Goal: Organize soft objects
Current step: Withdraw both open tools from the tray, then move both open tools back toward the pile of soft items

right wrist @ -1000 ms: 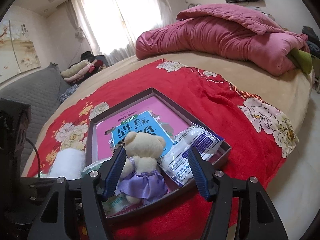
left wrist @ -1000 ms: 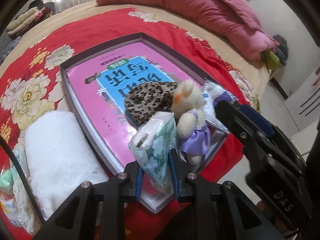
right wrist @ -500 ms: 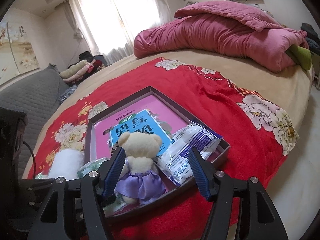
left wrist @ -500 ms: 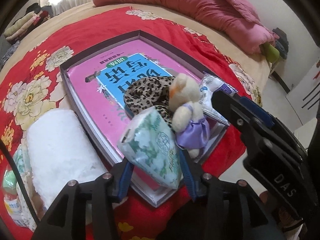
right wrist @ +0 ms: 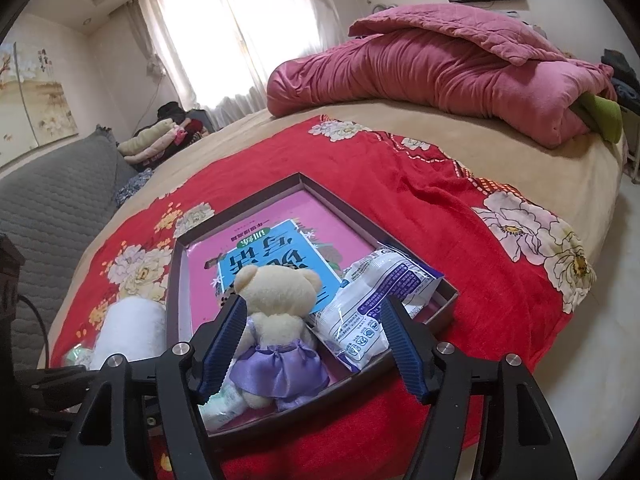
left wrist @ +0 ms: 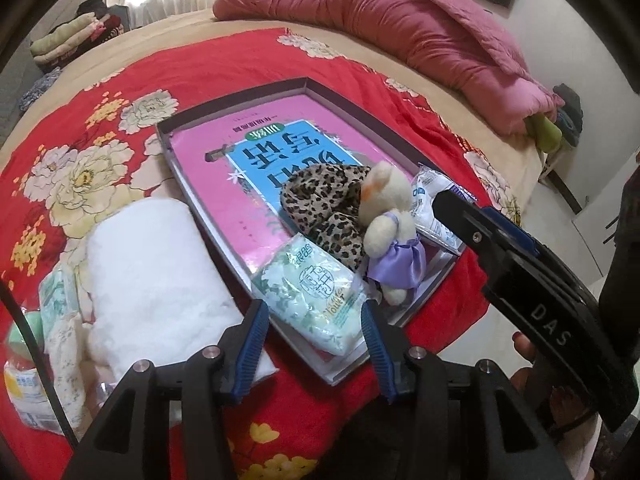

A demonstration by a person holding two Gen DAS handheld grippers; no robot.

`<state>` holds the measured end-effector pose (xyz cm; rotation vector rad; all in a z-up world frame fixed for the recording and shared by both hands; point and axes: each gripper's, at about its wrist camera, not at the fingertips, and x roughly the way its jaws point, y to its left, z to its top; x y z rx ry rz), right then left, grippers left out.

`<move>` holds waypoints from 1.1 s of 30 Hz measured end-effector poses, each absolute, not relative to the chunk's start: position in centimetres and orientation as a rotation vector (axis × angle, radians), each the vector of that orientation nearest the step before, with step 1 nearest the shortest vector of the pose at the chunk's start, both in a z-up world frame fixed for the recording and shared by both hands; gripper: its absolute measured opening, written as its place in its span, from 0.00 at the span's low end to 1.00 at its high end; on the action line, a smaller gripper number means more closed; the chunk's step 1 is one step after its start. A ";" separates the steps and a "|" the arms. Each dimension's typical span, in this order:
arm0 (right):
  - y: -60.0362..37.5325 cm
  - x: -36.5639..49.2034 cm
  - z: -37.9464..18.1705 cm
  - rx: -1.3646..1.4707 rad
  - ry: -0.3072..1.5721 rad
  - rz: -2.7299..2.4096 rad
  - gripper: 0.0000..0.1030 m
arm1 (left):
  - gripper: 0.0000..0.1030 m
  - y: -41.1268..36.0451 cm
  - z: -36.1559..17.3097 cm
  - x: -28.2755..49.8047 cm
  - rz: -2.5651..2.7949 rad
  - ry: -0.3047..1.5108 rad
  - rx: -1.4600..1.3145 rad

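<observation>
A wide bed (right wrist: 500, 168) fills the bright room, under a tan sheet with a red flowered blanket (right wrist: 400, 184) over its near half and a rumpled pink quilt (right wrist: 460, 68) heaped at the far end. Sheer curtains (right wrist: 240, 40) glow behind it, and a grey quilted sofa (right wrist: 52, 200) stands along the left with folded clothes (right wrist: 160, 140) beside it.

On the blanket lies a shallow dark tray (left wrist: 360, 104) lined with a glossy pink and blue book cover (left wrist: 256, 160). At its near end sit a crinkly green tissue pack (left wrist: 312, 288), a leopard-print cloth (left wrist: 324, 204), a plush cream bear (right wrist: 276, 308) in a satin purple dress, and a white and blue plastic packet (right wrist: 380, 300). A fluffy white towel roll (left wrist: 148, 276) lies on the blanket just left of the tray.

The left gripper (left wrist: 314, 344) has its fingers partly apart, straddling the tissue pack without pressing it. The right gripper (right wrist: 316, 344) has its fingers wide and opening, with the bear and packet between them, ungripped.
</observation>
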<state>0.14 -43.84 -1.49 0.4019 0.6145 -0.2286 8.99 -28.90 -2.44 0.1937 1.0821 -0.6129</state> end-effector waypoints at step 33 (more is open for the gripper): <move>-39.5 -0.8 1.4 0.170 0.546 -0.287 0.72 | 0.60 -19.6 1.2 6.8 -0.475 0.993 0.008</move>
